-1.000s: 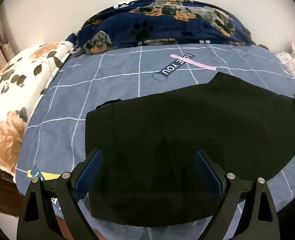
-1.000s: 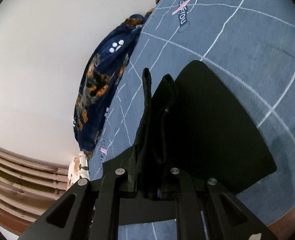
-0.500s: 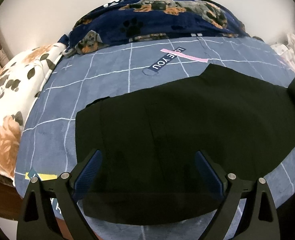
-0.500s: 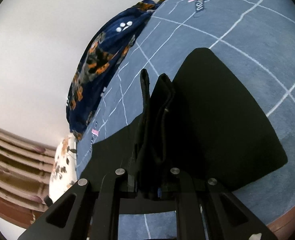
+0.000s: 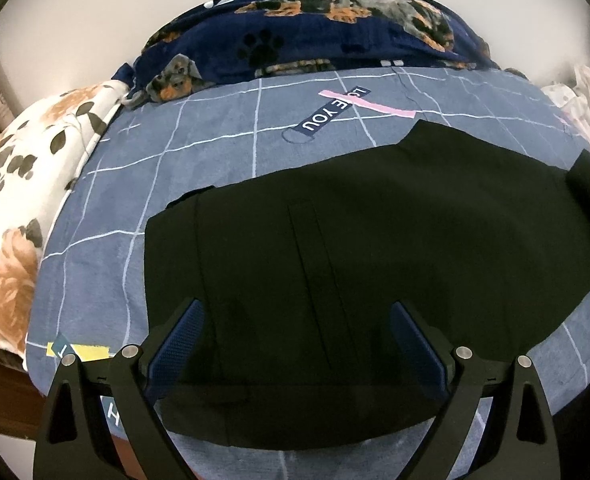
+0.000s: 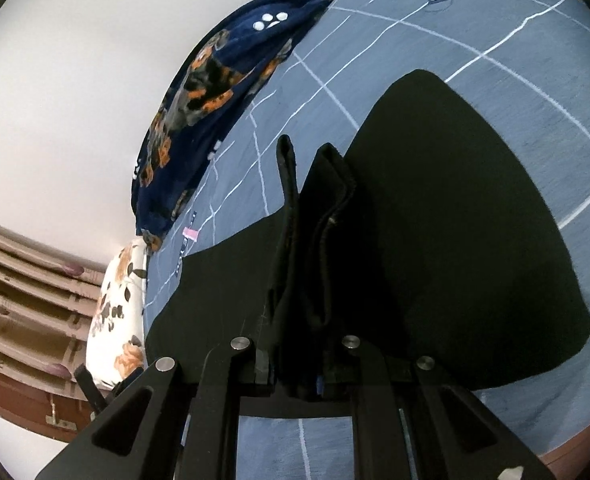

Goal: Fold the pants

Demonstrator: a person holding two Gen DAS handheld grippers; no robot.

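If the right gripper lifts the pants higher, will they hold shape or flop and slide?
Probably flop: the pants bunch into limp upright folds in the right gripper. Likely light, since a narrow pinch raises that end. The flat part may drag across the bedsheet rather than stay put.

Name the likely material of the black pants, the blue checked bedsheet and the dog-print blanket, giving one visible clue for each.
Black pants: probably a matte woven fabric; it lies flat and bunches thickly in the right gripper.
Blue checked bedsheet: seemingly brushed cotton or microfibre; soft, dull surface.
Dog-print blanket: likely fleece; plush, fuzzy-looking pile.
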